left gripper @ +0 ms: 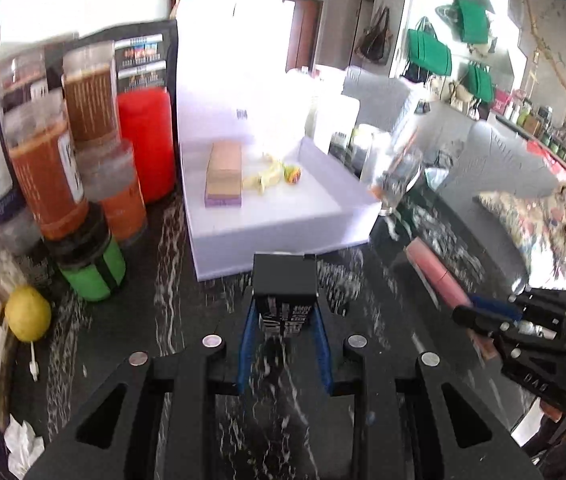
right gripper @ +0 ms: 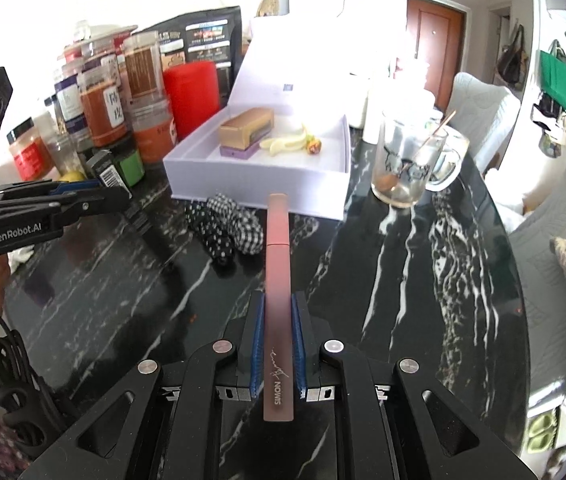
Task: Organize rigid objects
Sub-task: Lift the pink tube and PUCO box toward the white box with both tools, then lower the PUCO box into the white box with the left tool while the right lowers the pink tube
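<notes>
Left hand-held gripper (left gripper: 283, 312) pinches a blurred black box (left gripper: 285, 280), right hand-held gripper (right gripper: 277, 312) a pink tube (right gripper: 278, 280)

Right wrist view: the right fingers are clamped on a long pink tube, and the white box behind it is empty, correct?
Not quite. The right fingers do clamp the pink tube, but the white box isn't empty: the right wrist view shows a gold box and small items inside.
</notes>
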